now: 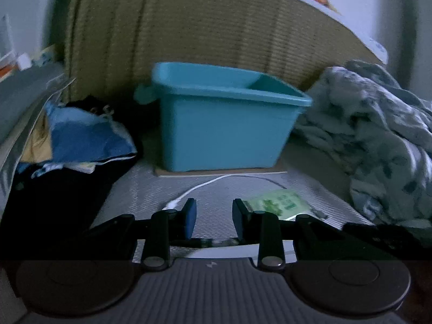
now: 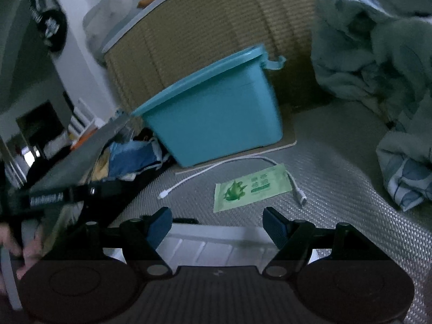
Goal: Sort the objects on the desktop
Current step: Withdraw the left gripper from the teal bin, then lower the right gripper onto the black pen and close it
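Observation:
A teal plastic bin (image 1: pixel 224 124) stands on a flat board on the grey woven mat; it also shows in the right wrist view (image 2: pixel 216 113). A white cable (image 2: pixel 216 168) lies curved in front of the bin, one end near my left gripper (image 1: pixel 214 220). A flat green packet (image 2: pixel 252 187) lies on the mat beside the cable; it also shows by my left gripper's right finger (image 1: pixel 280 202). My left gripper is open and empty, low over the mat. My right gripper (image 2: pixel 217 225) is open and empty, just short of the packet.
A crumpled grey-blue blanket (image 1: pixel 378 140) lies at the right. Blue and dark fabric (image 1: pixel 81 135) is piled at the left. A tan woven mat (image 1: pixel 202 27) rises behind the bin. A white ribbed object (image 2: pixel 205 245) lies under my right gripper.

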`<state>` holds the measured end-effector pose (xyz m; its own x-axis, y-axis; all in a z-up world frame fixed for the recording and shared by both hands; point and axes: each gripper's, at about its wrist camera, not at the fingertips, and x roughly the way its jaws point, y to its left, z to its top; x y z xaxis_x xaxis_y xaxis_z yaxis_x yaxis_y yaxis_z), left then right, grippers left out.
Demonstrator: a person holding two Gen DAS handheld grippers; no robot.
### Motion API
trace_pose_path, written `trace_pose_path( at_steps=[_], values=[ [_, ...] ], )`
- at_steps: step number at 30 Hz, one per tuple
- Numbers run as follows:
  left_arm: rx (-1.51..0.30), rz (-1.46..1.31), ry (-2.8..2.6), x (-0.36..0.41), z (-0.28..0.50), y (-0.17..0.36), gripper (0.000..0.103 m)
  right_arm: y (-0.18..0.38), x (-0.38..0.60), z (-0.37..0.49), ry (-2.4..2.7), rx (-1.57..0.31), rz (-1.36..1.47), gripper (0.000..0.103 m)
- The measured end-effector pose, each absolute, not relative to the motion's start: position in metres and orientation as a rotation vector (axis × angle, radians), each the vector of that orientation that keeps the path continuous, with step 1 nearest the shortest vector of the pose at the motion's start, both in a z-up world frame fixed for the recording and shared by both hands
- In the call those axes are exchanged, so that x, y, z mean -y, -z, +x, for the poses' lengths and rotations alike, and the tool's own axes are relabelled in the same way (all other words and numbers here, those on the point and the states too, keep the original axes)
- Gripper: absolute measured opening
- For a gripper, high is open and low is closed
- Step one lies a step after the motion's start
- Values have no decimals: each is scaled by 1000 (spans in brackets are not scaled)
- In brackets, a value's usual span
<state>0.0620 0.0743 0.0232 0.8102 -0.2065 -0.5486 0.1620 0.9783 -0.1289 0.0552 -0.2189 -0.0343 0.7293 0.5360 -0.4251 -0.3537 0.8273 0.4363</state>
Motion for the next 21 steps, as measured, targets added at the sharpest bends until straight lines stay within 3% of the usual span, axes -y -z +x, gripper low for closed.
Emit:
trace_pose_path(
  at_steps=[21],
  values=[
    [-605, -266, 41, -147, 89, -16, 33, -14, 99, 103, -649, -745, -61, 75]
  ],
)
